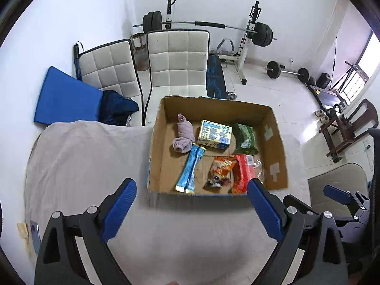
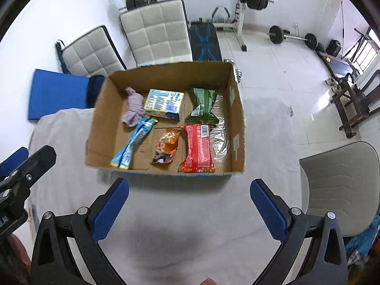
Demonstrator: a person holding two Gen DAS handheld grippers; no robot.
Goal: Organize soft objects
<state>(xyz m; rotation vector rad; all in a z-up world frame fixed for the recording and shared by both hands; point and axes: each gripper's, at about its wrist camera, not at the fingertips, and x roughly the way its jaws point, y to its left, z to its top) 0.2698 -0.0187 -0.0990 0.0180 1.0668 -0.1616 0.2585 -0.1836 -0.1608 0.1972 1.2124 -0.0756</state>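
From the left wrist view, the left gripper (image 1: pixel 191 187) gapes wide and empty at lower centre; the cardboard box (image 1: pixel 156 142) sits mid-frame holding a lilac sock (image 1: pixel 183 134) and snack packets.

From the right wrist view, the right gripper (image 2: pixel 189 188) also hangs wide open, holding nothing, below the box (image 2: pixel 102 118).

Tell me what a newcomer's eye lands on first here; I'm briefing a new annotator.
The open cardboard box on the white-covered table, holding a red snack packet near its front right, a green packet behind it and a rolled lilac cloth at back left. Both grippers, left and right, hang open before it.
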